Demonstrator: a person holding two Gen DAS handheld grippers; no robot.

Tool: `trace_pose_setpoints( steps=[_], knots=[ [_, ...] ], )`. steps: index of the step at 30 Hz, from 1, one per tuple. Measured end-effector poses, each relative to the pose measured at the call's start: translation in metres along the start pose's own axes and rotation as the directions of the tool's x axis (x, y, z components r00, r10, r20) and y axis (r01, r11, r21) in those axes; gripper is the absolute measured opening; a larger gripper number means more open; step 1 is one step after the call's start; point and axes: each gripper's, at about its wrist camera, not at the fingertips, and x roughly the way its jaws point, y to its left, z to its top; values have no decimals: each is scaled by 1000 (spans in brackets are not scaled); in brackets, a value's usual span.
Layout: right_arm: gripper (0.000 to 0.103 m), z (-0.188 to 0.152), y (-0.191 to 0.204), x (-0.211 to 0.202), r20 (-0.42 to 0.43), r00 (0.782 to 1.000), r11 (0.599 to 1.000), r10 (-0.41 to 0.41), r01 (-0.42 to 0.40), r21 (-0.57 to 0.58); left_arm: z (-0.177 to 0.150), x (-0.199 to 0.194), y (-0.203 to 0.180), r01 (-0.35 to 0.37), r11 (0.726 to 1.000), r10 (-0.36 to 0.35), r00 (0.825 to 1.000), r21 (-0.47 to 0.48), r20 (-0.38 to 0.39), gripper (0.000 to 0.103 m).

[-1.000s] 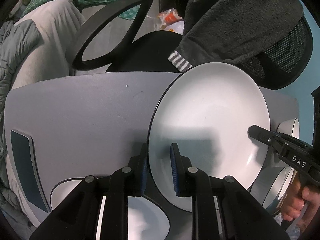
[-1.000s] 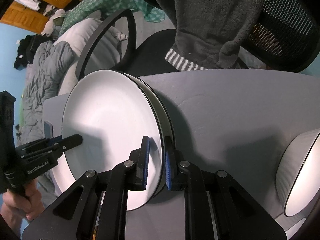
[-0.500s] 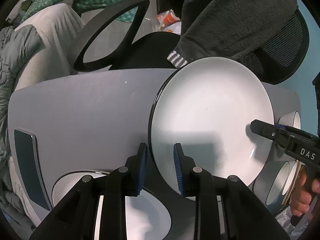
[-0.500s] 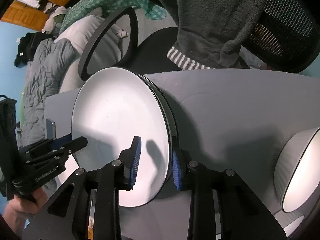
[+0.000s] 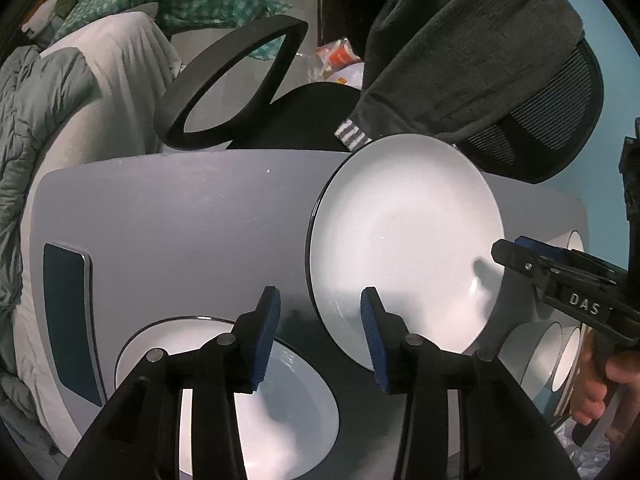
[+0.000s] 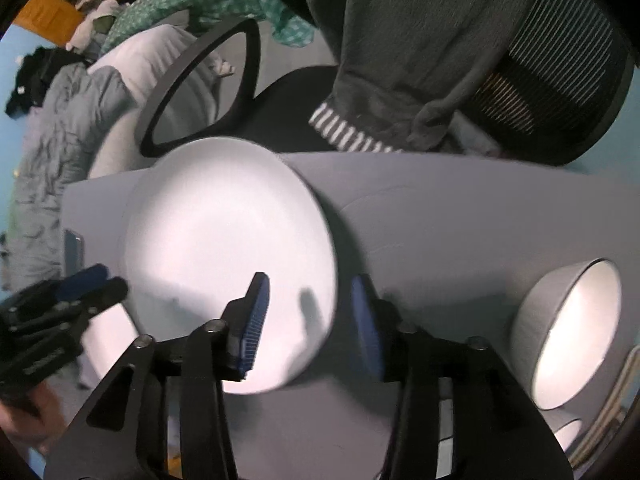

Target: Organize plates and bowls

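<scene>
On the grey table (image 5: pixel 180 216), you are letting the white plate (image 5: pixel 404 240) settle onto its stack: left gripper (image 5: pixel 320 336) and right gripper (image 6: pixel 306 320) have just been opening, pads clear of its rim.

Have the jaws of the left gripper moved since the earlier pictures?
Yes. The left gripper has just been opening; its pads, earlier clamped on the white plate rim, now stand clear of it.
</scene>
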Motion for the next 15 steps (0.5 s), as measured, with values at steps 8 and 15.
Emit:
trace_pose_setpoints(
  steps=[8,15],
  knots=[
    [46,-4,2,-21,44,998,999,-34,35,-6,-13,-29,1,-12,999,9,998,46,59,48],
    [54,-16,18,-45,98,992,994,-84,89,-55,-36,-63,6,-39,996,28,990,77,135,48]
  ],
)
